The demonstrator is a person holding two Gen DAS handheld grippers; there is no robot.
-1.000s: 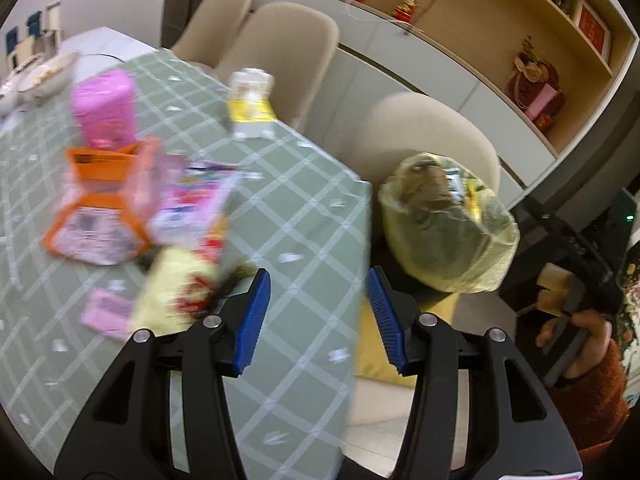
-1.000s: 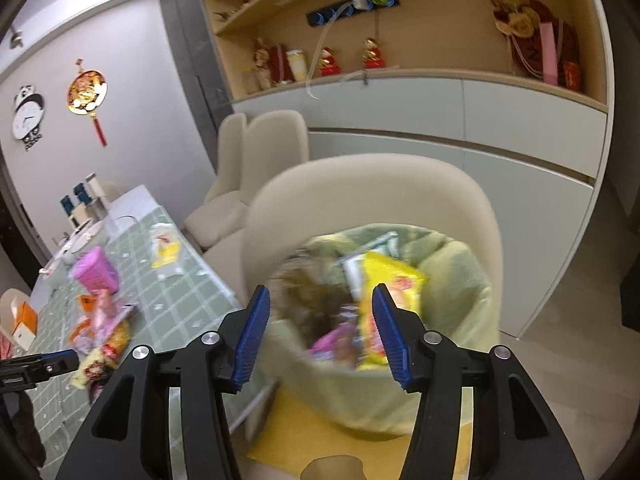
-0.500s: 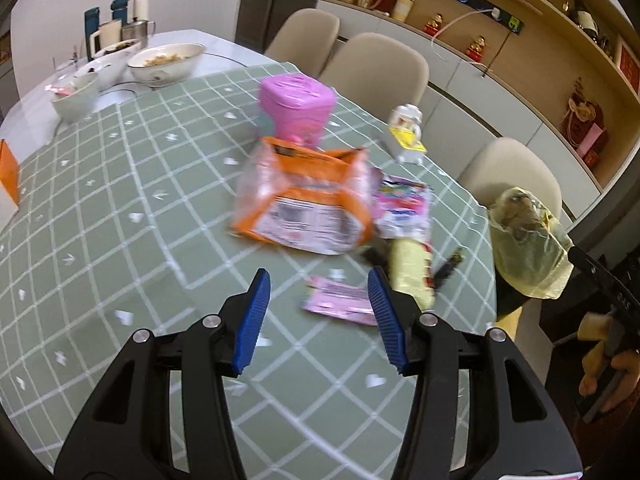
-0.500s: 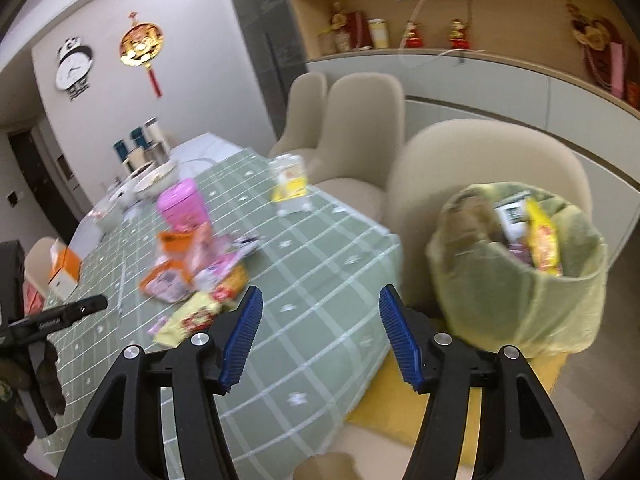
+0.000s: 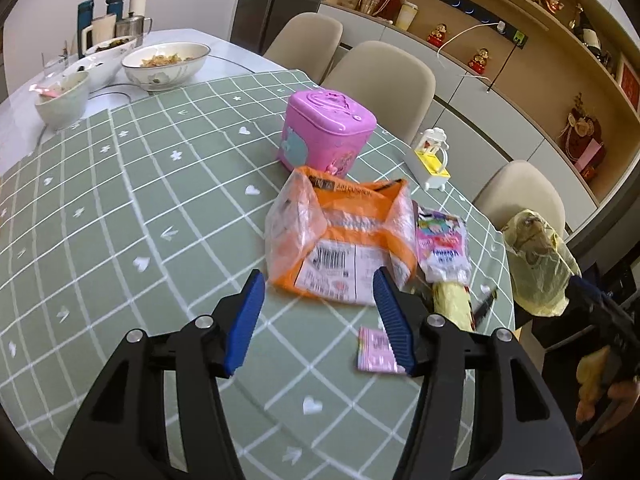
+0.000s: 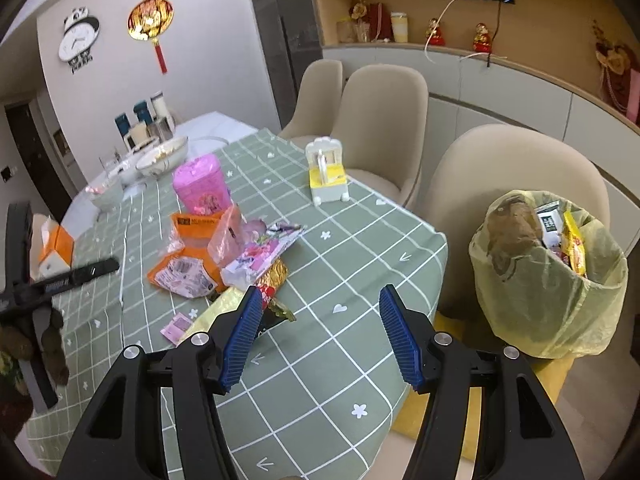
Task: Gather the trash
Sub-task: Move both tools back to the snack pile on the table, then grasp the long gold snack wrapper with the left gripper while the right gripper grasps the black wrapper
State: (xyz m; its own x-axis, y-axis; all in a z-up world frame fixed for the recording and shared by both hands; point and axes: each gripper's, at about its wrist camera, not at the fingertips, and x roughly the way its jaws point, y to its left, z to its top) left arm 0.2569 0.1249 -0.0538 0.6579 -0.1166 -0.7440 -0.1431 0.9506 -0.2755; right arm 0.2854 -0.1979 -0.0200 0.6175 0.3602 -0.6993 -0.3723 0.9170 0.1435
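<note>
Orange bag [image 5: 340,236], pink wrapper [image 5: 442,248], yellow packet [image 5: 452,308] and pink slip [image 5: 378,350] lie clustered on the table; lined bin [image 6: 548,276] stands full beside it.

Left hand-held gripper [image 5: 318,316] swung from bin [image 5: 538,264] to orange packet [image 5: 340,240] — right hand-held gripper [image 6: 320,336] pulled back, tablewards

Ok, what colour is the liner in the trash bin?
Translucent pale yellow-green liner, clearest in the right wrist view.
</note>
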